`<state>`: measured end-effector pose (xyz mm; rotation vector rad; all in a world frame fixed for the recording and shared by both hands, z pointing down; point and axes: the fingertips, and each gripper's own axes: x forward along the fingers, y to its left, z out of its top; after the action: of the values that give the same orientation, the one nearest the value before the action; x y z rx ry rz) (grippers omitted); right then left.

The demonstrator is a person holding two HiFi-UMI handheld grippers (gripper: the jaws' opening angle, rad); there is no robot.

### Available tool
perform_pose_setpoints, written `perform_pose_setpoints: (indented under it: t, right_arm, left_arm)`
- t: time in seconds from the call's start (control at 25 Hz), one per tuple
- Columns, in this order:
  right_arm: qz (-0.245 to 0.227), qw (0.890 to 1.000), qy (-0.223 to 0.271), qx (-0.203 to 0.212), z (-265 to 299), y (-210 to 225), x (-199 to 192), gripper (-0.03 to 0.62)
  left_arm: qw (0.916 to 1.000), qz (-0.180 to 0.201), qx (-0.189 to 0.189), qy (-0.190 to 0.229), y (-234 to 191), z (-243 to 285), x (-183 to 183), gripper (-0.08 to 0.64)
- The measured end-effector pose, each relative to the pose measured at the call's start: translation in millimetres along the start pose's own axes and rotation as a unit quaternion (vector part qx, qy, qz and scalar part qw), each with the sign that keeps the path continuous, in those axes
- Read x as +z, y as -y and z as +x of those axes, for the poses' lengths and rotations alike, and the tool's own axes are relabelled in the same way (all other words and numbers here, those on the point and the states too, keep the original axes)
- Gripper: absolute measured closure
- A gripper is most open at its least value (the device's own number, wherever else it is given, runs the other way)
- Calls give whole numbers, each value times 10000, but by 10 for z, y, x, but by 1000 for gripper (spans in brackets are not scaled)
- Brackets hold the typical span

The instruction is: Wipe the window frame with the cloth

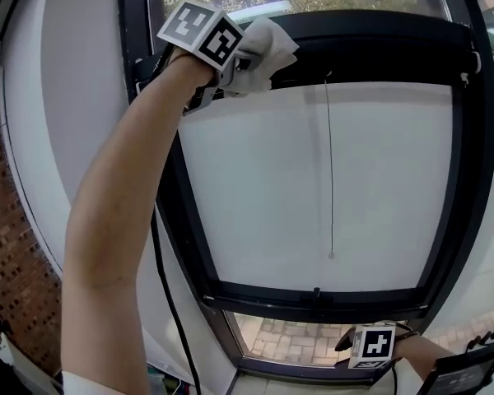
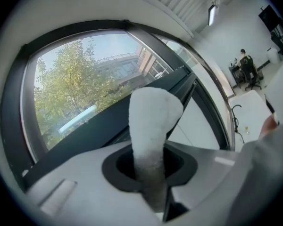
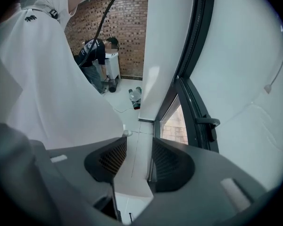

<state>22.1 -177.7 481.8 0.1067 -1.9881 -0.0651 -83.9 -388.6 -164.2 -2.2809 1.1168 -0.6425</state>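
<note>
A head view looks at a tall window set in a white wall. At the far left, a bare left arm (image 1: pixel 119 220) reaches up toward the upper left corner of the dark window frame (image 1: pixel 379 48). The left gripper (image 1: pixel 245 62) is at that corner, its marker cube facing the camera. Its jaws are clamped on a white cloth (image 1: pixel 270 46), which sticks out past them in a thick fold. The fold lies on or just off the frame's upper crossbar; contact cannot be confirmed. In the left gripper view, the cloth (image 2: pixel 153 126) rises as a rounded wad from between the closed jaws, with the crossbar (image 2: pixel 99 131) running behind it and trees beyond the glass.

Toward the middle, a white blind (image 1: pixel 313 196) covers most of the pane. A thin pull cord (image 1: pixel 329 171) hangs down its centre.

At the lower right corner of the window, the right gripper (image 1: pixel 370 348) is held low, well apart from the cloth. In the right gripper view, its jaws (image 3: pixel 139 159) stand slightly apart with nothing between them. The frame's upright and a dark window handle (image 3: pixel 208 123) lie ahead of it.

The wiping appears to be under way along the top of the frame. The next move likely calls for keeping the cloth pressed to the crossbar and drawing it rightward along the bar, clear of the cord.
</note>
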Motion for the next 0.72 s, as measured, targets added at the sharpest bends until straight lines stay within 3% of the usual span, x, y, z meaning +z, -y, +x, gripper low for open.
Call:
perform_pose_setpoints:
  t: [0.4, 0.72]
  right_arm:
    - [-121, 9998, 74, 115, 144, 94, 589, 419]
    - [-82, 9999, 15, 77, 334, 174, 875, 419]
  left_arm:
    - [9987, -178, 385, -293, -773, -480, -758, 469]
    - [9954, -44, 645, -714, -1272, -751, -1278, 469]
